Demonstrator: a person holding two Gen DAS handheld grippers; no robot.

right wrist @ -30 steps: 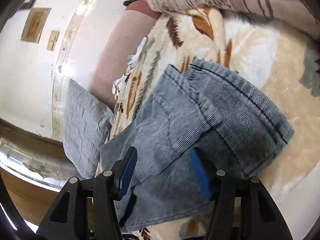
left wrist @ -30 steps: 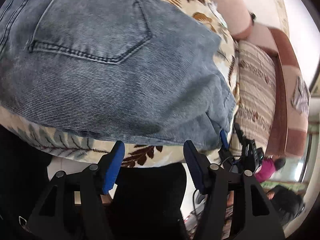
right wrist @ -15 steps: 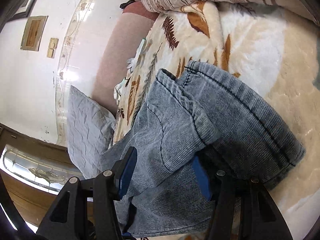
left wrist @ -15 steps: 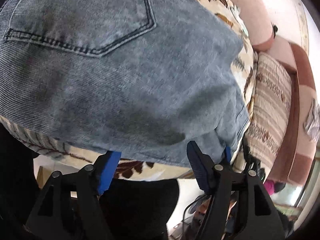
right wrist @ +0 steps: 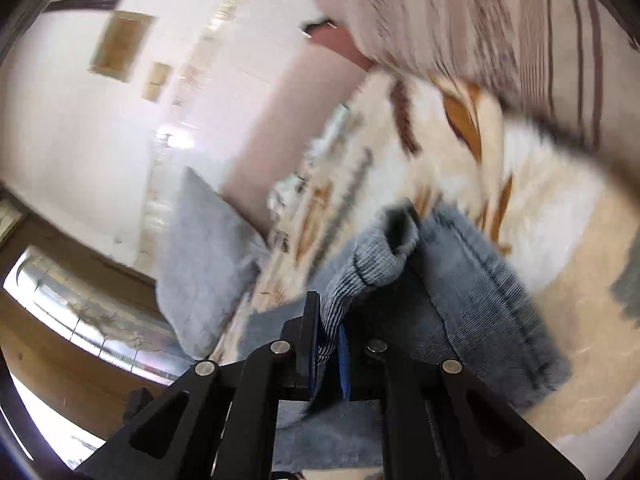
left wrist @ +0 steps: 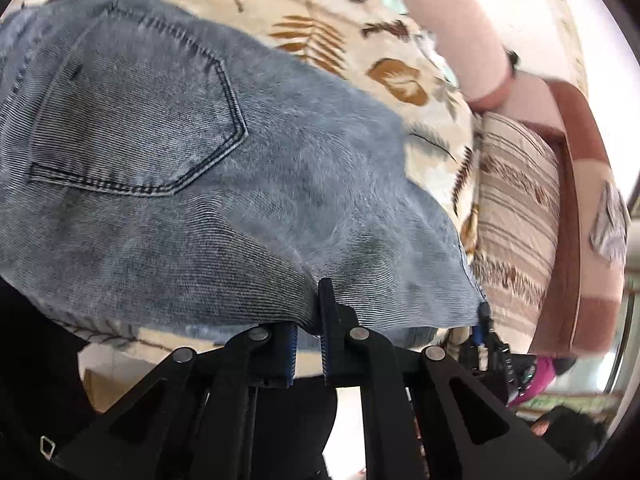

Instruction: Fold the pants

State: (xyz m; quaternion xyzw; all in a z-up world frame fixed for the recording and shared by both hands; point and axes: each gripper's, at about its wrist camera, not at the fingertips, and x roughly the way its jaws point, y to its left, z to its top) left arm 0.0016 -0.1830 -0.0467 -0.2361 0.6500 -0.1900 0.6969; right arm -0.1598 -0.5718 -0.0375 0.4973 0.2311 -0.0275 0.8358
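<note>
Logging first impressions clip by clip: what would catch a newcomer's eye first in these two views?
The blue jeans fill the left wrist view, back pocket up, on a leaf-print blanket. The left hand-held gripper is shut on their near edge. In the blurred right wrist view, the right hand-held gripper pinches a raised fold of denim, below a striped cushion.

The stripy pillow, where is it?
In the left wrist view the striped pillow sits on the right, against the brown sofa arm, beside the jeans on the leafy blanket.
</note>
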